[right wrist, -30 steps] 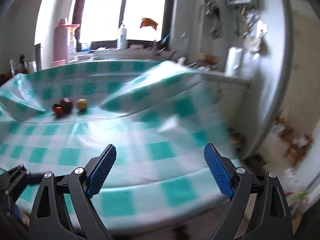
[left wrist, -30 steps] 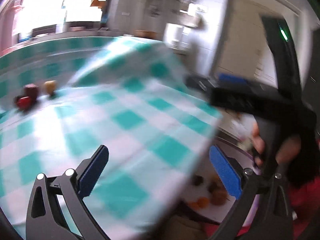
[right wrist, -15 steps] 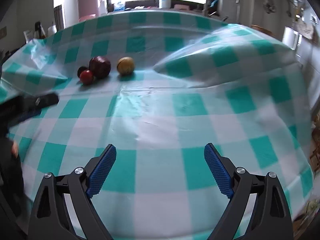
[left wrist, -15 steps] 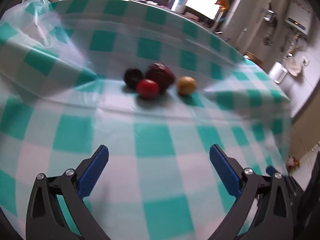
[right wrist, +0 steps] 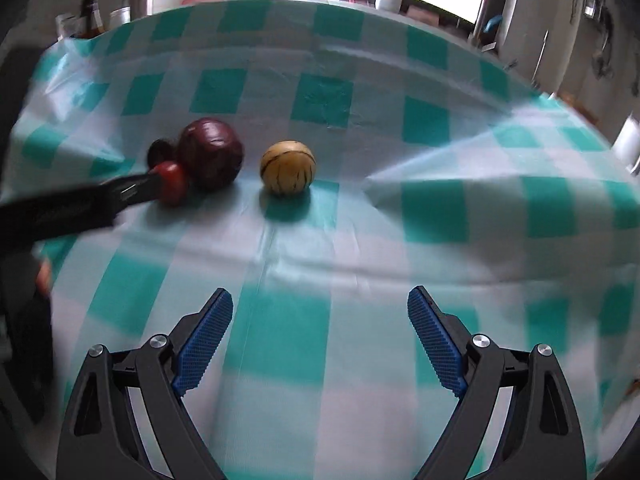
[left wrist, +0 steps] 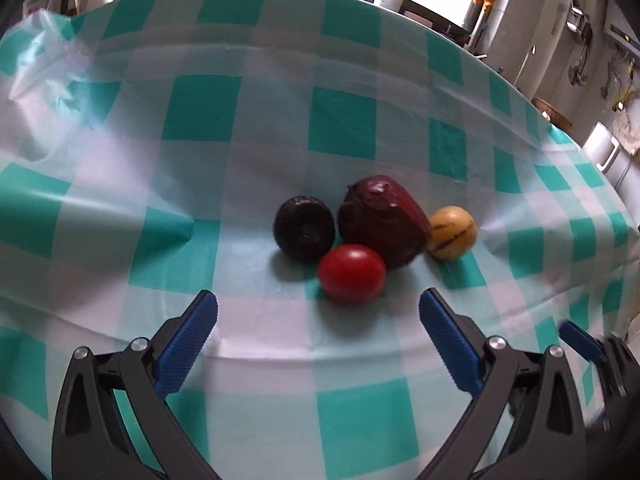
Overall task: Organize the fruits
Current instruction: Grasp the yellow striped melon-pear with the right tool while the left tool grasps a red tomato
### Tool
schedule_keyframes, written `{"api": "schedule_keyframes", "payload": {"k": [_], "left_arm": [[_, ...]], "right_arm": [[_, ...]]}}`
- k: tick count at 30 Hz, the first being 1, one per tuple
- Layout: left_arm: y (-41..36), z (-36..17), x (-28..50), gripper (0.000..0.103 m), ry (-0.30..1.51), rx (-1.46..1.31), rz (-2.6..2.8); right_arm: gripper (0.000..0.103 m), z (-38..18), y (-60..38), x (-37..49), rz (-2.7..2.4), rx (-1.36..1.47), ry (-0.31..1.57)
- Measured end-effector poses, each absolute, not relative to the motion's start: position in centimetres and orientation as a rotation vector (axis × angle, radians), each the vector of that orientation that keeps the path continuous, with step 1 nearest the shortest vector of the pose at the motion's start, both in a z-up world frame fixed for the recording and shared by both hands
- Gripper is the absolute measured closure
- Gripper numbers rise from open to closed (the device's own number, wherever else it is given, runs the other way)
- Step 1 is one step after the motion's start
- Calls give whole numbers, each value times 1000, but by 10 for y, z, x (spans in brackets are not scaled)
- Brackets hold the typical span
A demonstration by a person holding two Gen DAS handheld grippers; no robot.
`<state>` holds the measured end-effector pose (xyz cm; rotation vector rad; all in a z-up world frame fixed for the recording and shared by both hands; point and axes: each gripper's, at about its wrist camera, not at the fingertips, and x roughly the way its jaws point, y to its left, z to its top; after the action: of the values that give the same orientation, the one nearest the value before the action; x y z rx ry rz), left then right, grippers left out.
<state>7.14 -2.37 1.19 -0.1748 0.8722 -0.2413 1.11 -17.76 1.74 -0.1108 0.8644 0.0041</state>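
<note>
Left wrist: gripper [left wrist: 318, 332] agape near tomato [left wrist: 352, 274].

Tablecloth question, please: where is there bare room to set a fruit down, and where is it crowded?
Free: the tablecloth right of the yellow fruit, and the strip between the fruits and the right hand-held gripper. Crowded: the cluster of tomato, dark fruit and maroon fruit, where the left hand-held gripper points.

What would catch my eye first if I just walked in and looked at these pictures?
Probably the huddle of fruit on the teal-and-white checked tablecloth: a shiny red tomato, a big dark-red wrinkled fruit, a small black round fruit and a yellow striped ball-shaped fruit at its right. Next, the left gripper open just before the tomato.
</note>
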Motion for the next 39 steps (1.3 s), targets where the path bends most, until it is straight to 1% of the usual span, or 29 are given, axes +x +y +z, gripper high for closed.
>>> {"api": "schedule_keyframes", "payload": {"k": [2,4,6,7,10,13,16,20,22,25,29,33,37,39], "left_arm": [[-15,10,72,2,878,-219,-252],[-9,9,70,2,874,-241,-255],[-7,7,70,2,879,-254,-267],[-7,7,69,2,882,-254,-278],[-12,6,69,2,875,-230,-293],[-18,8,65,2,862,-193,-300],[-19,9,63,2,854,-182,-298],[-17,9,62,2,851,-193,-285],[-17,8,62,2,853,-194,-282],[-18,7,65,2,867,-183,-275],[-25,2,74,2,906,-161,-263],[-40,-2,86,12,936,-112,-265],[-60,-3,98,22,932,-33,-232],[-65,-4,102,23,931,-12,-224]], "right_arm": [[19,11,-180,32,32,-69,877],[23,5,-180,56,57,-46,885],[24,2,-178,74,74,-39,901],[27,2,-177,80,78,-39,901],[27,2,-170,103,112,-67,898],[32,1,-166,115,126,-74,907],[35,2,-165,123,142,-59,903],[44,4,-166,127,173,-32,890],[46,5,-169,128,187,-14,887],[57,5,-176,123,227,32,881],[57,7,-188,120,202,88,869],[57,6,-214,114,204,242,842],[57,4,-223,110,226,280,842],[57,3,-225,111,235,278,842]]}}
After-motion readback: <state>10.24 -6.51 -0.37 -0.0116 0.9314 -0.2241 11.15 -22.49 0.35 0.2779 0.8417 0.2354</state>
